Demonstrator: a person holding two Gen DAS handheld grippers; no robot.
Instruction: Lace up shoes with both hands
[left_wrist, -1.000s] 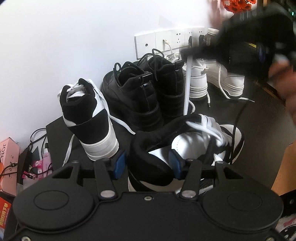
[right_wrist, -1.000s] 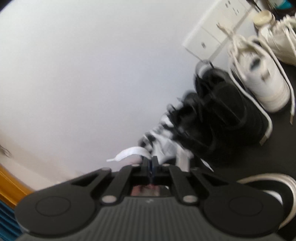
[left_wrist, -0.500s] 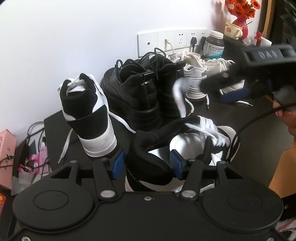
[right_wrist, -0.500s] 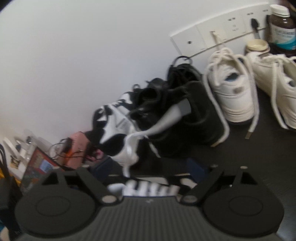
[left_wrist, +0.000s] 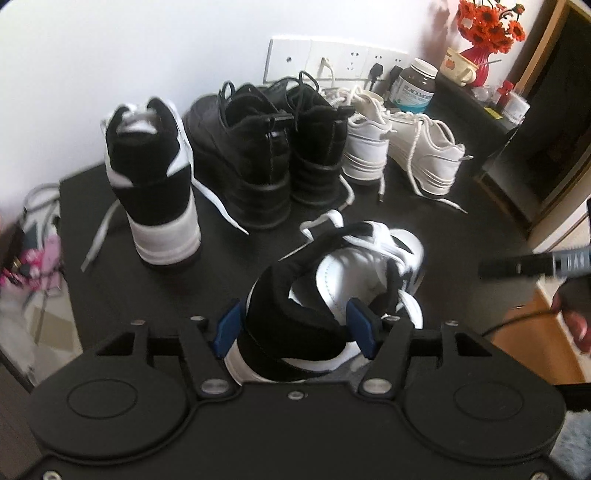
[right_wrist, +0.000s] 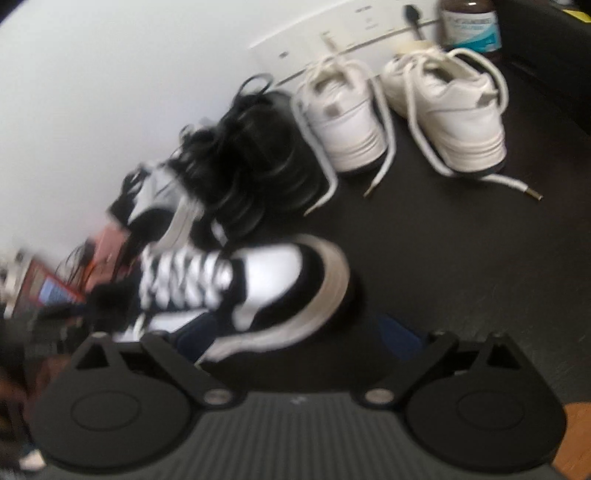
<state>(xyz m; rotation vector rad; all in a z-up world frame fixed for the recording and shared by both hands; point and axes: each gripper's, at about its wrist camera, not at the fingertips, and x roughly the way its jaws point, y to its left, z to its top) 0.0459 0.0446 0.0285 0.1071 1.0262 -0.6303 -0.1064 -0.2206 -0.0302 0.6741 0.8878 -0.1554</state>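
A black surface (left_wrist: 461, 236) against a white wall carries 6 shoes. At lower centre, the left gripper (left_wrist: 295, 326) clamps the heel of the black-and-white sneaker (left_wrist: 332, 280). The right gripper (right_wrist: 295, 343) stands wide apart beside its toe. Wall sockets (left_wrist: 332, 61), a jar (left_wrist: 415, 86) and red flowers (left_wrist: 487, 18) fill the upper right.

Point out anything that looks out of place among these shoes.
The near black-and-white sneaker sits apart from its mate, which stands in the row by the wall. Loose laces trail from the white sneakers across the tabletop.
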